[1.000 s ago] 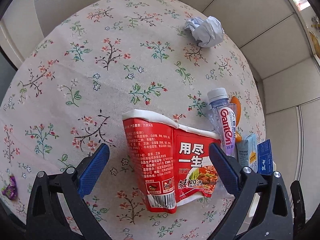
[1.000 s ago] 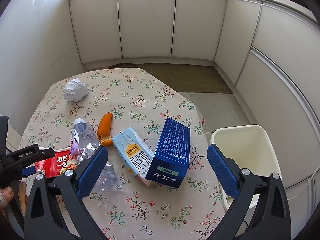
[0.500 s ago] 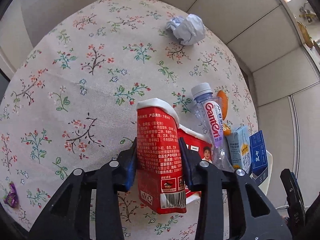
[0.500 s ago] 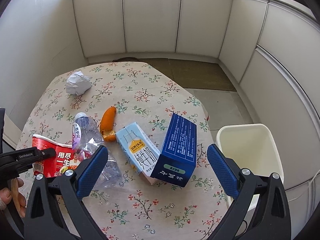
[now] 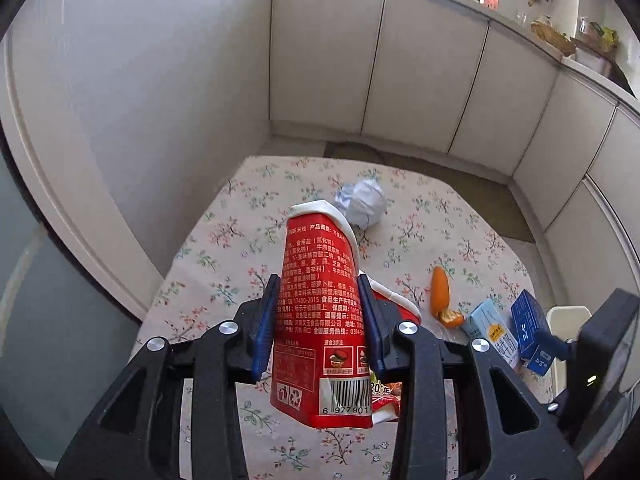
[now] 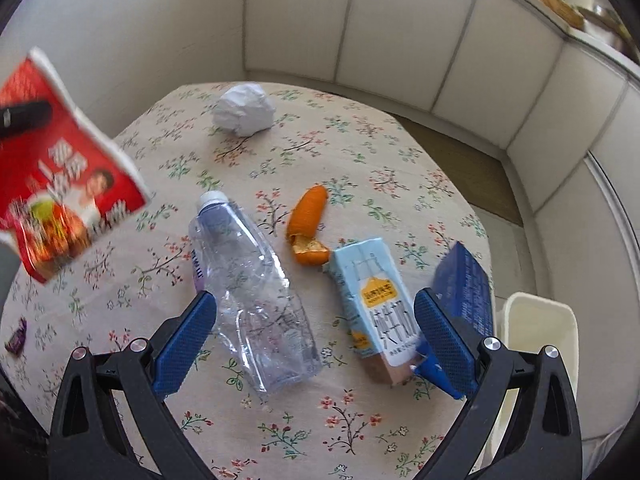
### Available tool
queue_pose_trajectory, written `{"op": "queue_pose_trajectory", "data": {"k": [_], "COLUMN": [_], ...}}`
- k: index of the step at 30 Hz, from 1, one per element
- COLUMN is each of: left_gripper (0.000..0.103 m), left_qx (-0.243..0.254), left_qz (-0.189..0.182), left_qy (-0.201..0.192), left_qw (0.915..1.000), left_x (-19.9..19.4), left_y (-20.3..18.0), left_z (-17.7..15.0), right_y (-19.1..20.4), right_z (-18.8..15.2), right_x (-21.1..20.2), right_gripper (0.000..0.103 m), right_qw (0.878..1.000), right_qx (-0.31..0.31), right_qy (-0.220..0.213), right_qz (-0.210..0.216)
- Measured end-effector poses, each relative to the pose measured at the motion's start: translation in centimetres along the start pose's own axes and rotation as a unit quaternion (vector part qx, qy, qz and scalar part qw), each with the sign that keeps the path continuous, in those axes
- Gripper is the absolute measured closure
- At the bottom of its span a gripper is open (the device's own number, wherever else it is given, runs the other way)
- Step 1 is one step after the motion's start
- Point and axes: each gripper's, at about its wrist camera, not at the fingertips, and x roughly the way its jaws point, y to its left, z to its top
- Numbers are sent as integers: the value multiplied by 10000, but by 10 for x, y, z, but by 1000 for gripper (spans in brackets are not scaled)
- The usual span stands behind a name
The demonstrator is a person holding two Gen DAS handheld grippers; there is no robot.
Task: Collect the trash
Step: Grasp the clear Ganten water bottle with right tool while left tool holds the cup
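My left gripper (image 5: 318, 320) is shut on a crushed red noodle cup (image 5: 320, 320), held up in the air above the floral table (image 5: 240, 272). The same cup (image 6: 60, 184) shows blurred at the left of the right wrist view. My right gripper (image 6: 314, 332) is open, low over the table, with a clear plastic bottle (image 6: 252, 280) and a light blue milk carton (image 6: 376, 300) lying between its blue pads. A dark blue box (image 6: 466, 288) leans beside the right pad. An orange peel (image 6: 310, 220) and a crumpled paper ball (image 6: 244, 108) lie farther back.
A cream waste bin (image 6: 536, 344) stands off the table's right edge. A small purple wrapper (image 6: 16, 338) lies near the left edge. White cabinets (image 5: 400, 72) line the room behind the table, and the right gripper's body (image 5: 608, 344) shows at the right in the left wrist view.
My left gripper closed on the red noodle cup and lifted it off the table, tilting upward. My right gripper moved left and down over the bottle and milk carton, still open.
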Motion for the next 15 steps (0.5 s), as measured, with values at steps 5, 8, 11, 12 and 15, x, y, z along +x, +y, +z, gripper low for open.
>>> {"op": "queue_pose_trajectory", "data": {"k": [5,8,11,12,15], "left_gripper": [67,67,67,67,67], "left_qx": [-232,-340,-423,-457,-498], "left_qz": [-42,-59,-101,-131,-148], "left_qy": [-233,-216,-135,-99,-62], "left_qw": [9995,9992,9990,9988,9986], "left_x": [-17,-15,-8,-6,-2], "left_y": [19,25,27,28,31], "left_z": [11,12,12,13,14], "right_y": [40,44,38,36,38], "right_z": [2,6,11,12,19], "right_x": [28,47,61,64,77], "right_gripper": [7,7,7,11,58], "right_qw": [9953,9938,9951,9957,9951], "right_qx": [-939,-1036,-861,-788,-718], "right_qy": [203,363,452,468,678], "right_qz": [-91,-159,-184,-126,37]}}
